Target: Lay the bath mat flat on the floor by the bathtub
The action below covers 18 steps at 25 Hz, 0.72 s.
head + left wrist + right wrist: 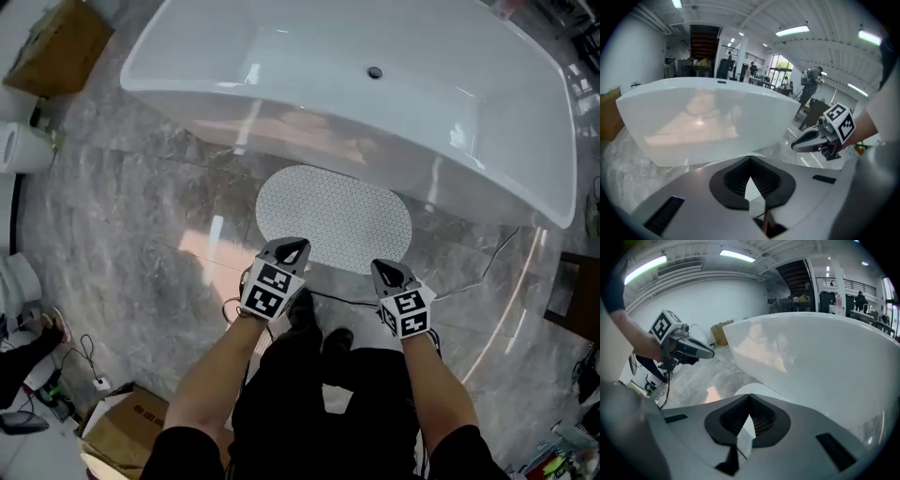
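The white oval bath mat lies flat on the grey marble floor, right against the side of the white bathtub. Both grippers hang above the mat's near edge, apart from it. My left gripper is shut with nothing in it, and so is my right gripper. In the left gripper view the closed jaws face the bathtub's wall, with the right gripper in the air beside it. The right gripper view shows its closed jaws, the mat below and the left gripper.
A cardboard box stands at the far left by the tub, another box near my left foot. Paper rolls lie at the left edge. A thin cable runs across the floor by my shoes. A dark stand sits at the right.
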{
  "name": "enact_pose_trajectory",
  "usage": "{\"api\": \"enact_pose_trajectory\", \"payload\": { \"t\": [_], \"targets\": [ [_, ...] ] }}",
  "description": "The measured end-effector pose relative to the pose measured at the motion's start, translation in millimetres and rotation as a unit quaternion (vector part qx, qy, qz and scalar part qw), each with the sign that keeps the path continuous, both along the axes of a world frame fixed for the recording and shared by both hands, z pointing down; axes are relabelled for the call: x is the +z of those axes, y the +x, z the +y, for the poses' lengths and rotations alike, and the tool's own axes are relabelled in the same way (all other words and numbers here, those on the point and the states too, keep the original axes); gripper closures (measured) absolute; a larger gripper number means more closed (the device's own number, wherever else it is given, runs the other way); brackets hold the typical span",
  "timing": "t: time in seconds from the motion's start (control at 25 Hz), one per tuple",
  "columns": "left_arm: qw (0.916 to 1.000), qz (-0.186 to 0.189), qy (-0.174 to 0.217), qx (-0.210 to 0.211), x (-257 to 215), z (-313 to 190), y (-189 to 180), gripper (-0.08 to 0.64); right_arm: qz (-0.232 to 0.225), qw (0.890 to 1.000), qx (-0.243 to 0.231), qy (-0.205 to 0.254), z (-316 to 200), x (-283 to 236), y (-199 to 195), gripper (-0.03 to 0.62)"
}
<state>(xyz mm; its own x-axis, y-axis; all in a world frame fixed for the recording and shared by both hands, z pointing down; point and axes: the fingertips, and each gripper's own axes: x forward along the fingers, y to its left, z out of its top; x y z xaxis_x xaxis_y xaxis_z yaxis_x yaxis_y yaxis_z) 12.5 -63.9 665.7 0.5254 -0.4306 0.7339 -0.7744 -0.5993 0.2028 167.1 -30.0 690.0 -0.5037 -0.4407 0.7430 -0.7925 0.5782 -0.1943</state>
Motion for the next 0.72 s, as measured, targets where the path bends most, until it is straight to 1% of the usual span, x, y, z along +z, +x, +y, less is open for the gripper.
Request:
{"api": "enact_pose_trajectory", "payload": {
  "t": [0.08,0.12,0.16,0.24,0.32,0.4,0.48,0.6,0.72],
  "targets": [
    [0.9992,0.023,0.008,-0.032,-50.9,7.9,-7.3,0.549,-0.033,0.999,0.025,-0.013,13.6,-49.0,-12.5,0.575],
    [0.9982,0.027,0.013,-0.053,-72.2,11.8,-14.0,0.549,-0.042,0.999,0.028,-0.014,20.7,-73.0,-17.7,0.575],
    [0.9968,0.028,0.016,-0.073,-91.3,15.9,-22.0,0.549,-0.04,0.999,0.022,-0.005,26.9,-97.2,-21.9,0.575],
    [0.9939,0.027,0.018,-0.106,-124.9,23.6,-37.9,0.55,-0.017,1.0,-0.007,0.025,36.1,-145.2,-28.5,0.575],
    [0.9923,0.027,0.015,-0.12,-155.0,29.7,-48.3,0.55,-0.004,0.999,-0.028,0.046,42.7,-189.0,-33.2,0.575],
    [0.9924,0.027,0.019,-0.119,-184.2,30.4,-54.1,0.551,-0.009,0.998,-0.026,0.057,42.7,-226.1,-34.2,0.575],
    [0.9934,0.029,0.024,-0.109,-211.5,31.3,-55.0,0.549,-0.014,0.998,-0.008,0.062,41.5,-255.1,-31.3,0.575],
    [0.995,0.036,0.039,-0.085,-250.6,30.4,-45.7,0.549,-0.021,0.997,0.026,0.068,40.2,-291.3,-22.5,0.575],
    [0.9945,0.045,0.053,-0.078,-286.8,26.4,-39.0,0.55,-0.03,0.995,0.051,0.076,41.3,-322.9,-18.3,0.575]
  ]
}}
